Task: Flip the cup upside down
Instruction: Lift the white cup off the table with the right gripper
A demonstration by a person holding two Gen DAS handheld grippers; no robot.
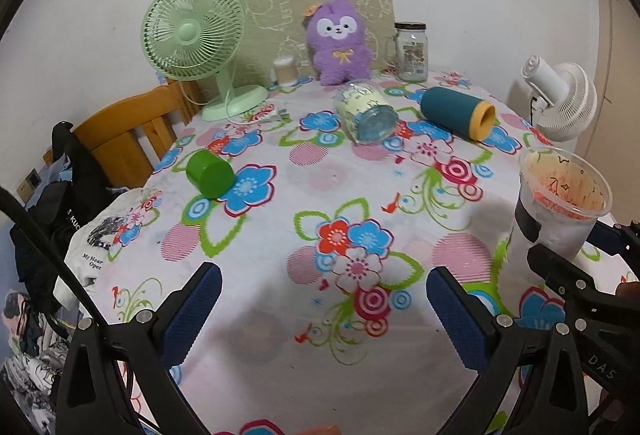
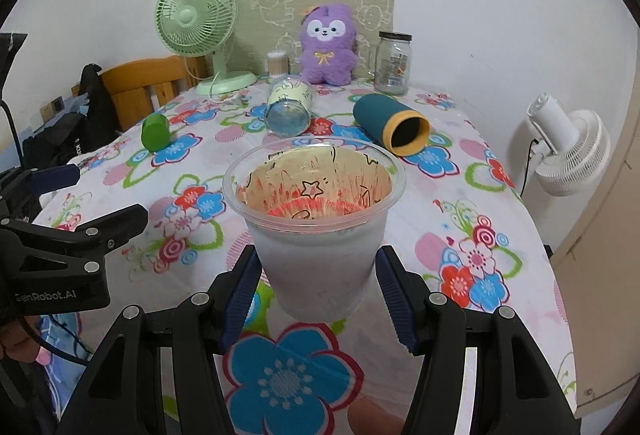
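Note:
A clear plastic cup (image 2: 316, 235) with orange print inside and a frosted wall stands mouth up, held a little above the flowered tablecloth (image 2: 460, 195). My right gripper (image 2: 316, 291) is shut on its lower body, a blue pad on each side. The same cup shows at the right edge of the left wrist view (image 1: 560, 203), with the right gripper's black finger (image 1: 560, 267) against it. My left gripper (image 1: 324, 299) is open and empty over the near part of the table, left of the cup.
On the cloth lie a green cup (image 1: 210, 175), a glass jar (image 1: 368, 115) and a teal tumbler (image 1: 456, 113), all on their sides. At the back stand a green fan (image 1: 196, 39), a purple plush (image 1: 340, 43) and a glass mug (image 1: 410, 51). A white fan (image 1: 560, 95) is off the right edge.

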